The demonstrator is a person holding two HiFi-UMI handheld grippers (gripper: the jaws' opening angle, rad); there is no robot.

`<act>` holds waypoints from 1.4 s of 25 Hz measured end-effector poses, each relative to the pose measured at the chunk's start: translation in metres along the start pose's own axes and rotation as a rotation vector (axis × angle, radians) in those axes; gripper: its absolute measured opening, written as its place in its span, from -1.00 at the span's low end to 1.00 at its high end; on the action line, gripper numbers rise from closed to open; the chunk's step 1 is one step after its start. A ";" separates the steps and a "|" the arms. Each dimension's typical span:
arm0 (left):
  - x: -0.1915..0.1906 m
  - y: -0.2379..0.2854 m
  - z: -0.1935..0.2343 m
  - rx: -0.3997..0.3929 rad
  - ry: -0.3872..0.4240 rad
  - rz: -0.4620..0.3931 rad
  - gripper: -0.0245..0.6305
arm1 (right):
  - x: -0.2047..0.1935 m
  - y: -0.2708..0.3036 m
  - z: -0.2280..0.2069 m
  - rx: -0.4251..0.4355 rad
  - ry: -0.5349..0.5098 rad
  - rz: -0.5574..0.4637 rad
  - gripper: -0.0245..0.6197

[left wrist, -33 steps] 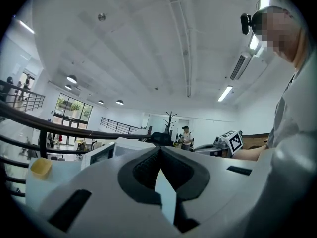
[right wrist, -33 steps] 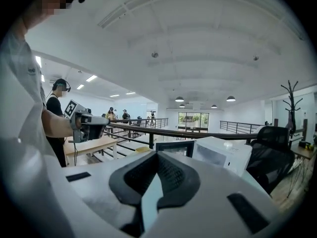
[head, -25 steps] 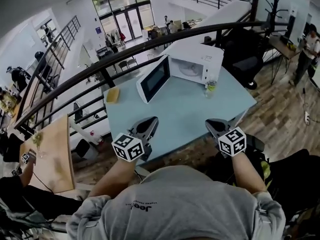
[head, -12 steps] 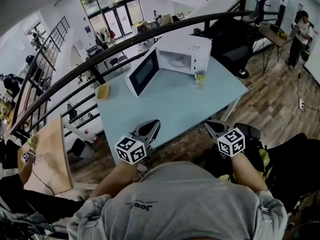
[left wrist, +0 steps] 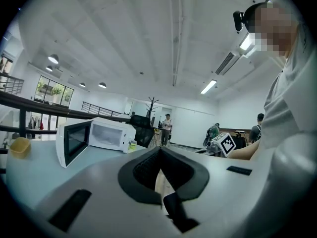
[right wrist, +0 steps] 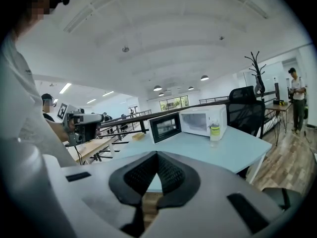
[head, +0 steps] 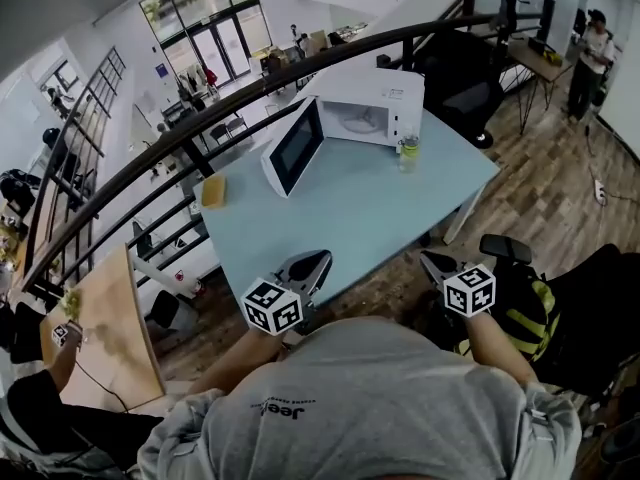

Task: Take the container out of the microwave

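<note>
A white microwave [head: 375, 103] stands at the far end of the light blue table [head: 350, 208] with its door [head: 298, 146] swung open to the left. Something pale and round [head: 358, 120] lies in its cavity; whether it is the container I cannot tell. The microwave [left wrist: 110, 134] also shows in the left gripper view, and it [right wrist: 200, 120] is small and far off in the right gripper view. My left gripper [head: 322, 258] and right gripper [head: 425, 258] hang short of the table's near edge, both shut and holding nothing. Their jaw tips meet in the left gripper [left wrist: 159, 152] and right gripper [right wrist: 157, 155] views.
A bottle [head: 408, 153] with a yellow-green label stands by the microwave's right front corner. A yellow block [head: 213, 190] lies at the table's left edge. A black office chair [head: 460, 68] and a dark railing [head: 200, 133] stand behind, a wooden table [head: 110, 338] at left.
Both grippers have sunk and drawn back from over the table's near edge toward the person. Their jaws stay shut. The microwave and bottle have not moved.
</note>
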State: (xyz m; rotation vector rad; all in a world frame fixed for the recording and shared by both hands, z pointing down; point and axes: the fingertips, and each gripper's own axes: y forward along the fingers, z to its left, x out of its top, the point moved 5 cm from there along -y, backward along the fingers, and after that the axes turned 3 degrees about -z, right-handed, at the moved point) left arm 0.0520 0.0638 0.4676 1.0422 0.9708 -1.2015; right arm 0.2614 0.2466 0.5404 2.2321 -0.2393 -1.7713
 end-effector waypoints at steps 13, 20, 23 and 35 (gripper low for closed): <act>-0.006 -0.041 0.050 0.032 -0.057 -0.018 -0.90 | 0.013 0.041 0.037 -0.002 0.007 0.010 -0.87; -0.008 -0.038 0.058 0.067 -0.078 -0.037 -0.90 | 0.022 0.050 0.029 0.020 -0.018 0.024 -0.87; -0.006 -0.033 0.061 0.074 -0.077 -0.046 -0.90 | 0.027 0.055 0.024 0.032 -0.028 0.023 -0.87; 0.006 -0.021 0.061 0.094 -0.064 -0.058 -0.90 | 0.039 0.056 0.007 0.048 -0.039 0.008 -0.87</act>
